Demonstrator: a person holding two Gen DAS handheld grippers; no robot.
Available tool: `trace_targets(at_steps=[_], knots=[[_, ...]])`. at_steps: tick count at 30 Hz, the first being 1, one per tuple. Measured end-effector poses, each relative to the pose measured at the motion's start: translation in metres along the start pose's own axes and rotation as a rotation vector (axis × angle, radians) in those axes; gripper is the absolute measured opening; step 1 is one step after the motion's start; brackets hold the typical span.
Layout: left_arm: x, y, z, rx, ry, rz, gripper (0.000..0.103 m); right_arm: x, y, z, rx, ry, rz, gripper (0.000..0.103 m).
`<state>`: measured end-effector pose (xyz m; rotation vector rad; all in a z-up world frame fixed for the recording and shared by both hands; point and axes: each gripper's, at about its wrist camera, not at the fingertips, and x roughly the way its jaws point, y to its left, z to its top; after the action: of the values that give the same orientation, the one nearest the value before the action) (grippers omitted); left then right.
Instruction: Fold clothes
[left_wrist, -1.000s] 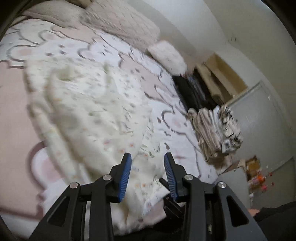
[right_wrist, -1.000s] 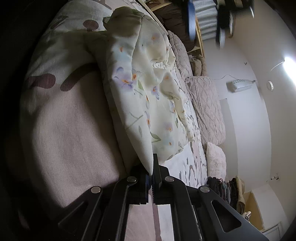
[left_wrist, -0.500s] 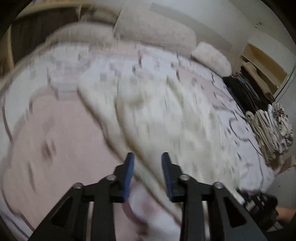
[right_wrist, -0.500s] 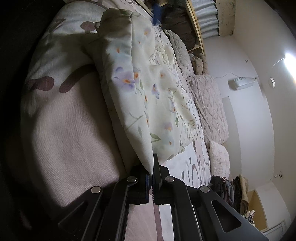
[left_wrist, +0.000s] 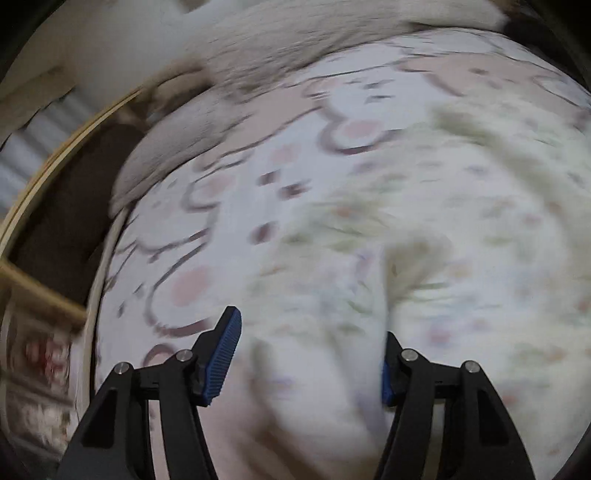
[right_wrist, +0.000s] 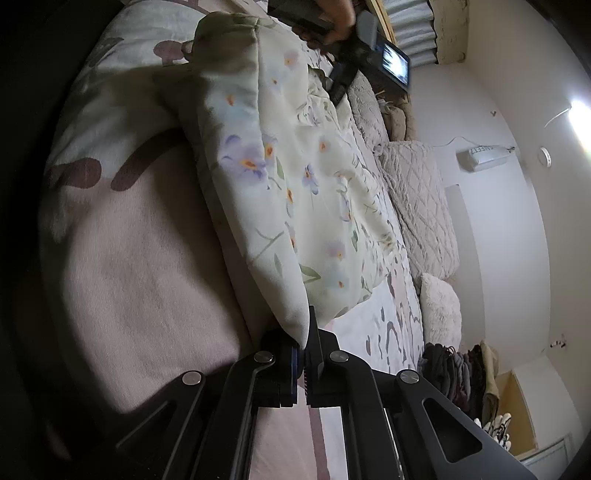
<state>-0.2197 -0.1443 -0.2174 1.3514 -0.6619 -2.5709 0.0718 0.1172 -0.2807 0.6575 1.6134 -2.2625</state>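
Note:
A cream floral garment (right_wrist: 295, 177) lies rumpled on the bed. My right gripper (right_wrist: 304, 339) is shut on one corner of it, low against the pink bedspread (right_wrist: 147, 277). In the left wrist view, which is blurred, the same floral garment (left_wrist: 443, 240) fills the right and centre. My left gripper (left_wrist: 310, 350) is open wide, with cloth lying between its blue pads (left_wrist: 225, 350). The left gripper also shows at the far end of the garment in the right wrist view (right_wrist: 343, 81).
Quilted beige pillows (right_wrist: 417, 199) and a fluffy cushion (right_wrist: 441, 306) line the wall side of the bed. A pile of dark clothes (right_wrist: 454, 373) sits beyond the bed's end. A wooden frame (left_wrist: 55, 173) borders the bed on the left.
My left gripper has swung across the bed to the garment's far end and opened wider. The right gripper has kept its hold on the corner, nearly still.

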Motion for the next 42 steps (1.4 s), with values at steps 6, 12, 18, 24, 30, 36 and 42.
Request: trace_targets(at_steps=[6, 12, 18, 24, 30, 36, 42], knots=[[0.008, 0.072, -0.007, -0.166, 0.012, 0.05, 0.063, 0.001, -0.002, -0.001, 0.006, -0.007, 0.012, 0.004], [-0.038, 0.078, -0.018, -0.262, -0.069, -0.119, 0.063, -0.002, -0.006, -0.002, 0.014, -0.013, 0.023, 0.004], [-0.088, 0.008, -0.033, -0.196, -0.114, -0.463, 0.063, -0.012, -0.027, -0.001, 0.051, -0.037, 0.121, 0.004], [-0.082, -0.058, -0.056, -0.026, -0.067, -0.477, 0.063, -0.036, -0.051, -0.001, 0.096, -0.062, 0.286, 0.004], [-0.069, -0.045, -0.068, -0.072, -0.087, -0.43, 0.063, -0.049, -0.09, 0.002, 0.3, -0.039, 0.508, 0.004], [-0.11, -0.016, -0.078, -0.176, -0.176, -0.534, 0.063, -0.036, -0.127, 0.041, 0.59, -0.137, 0.63, 0.004], [-0.163, -0.023, -0.107, -0.169, -0.216, -0.643, 0.063, -0.008, -0.087, 0.09, 0.534, -0.171, 0.709, 0.004]])
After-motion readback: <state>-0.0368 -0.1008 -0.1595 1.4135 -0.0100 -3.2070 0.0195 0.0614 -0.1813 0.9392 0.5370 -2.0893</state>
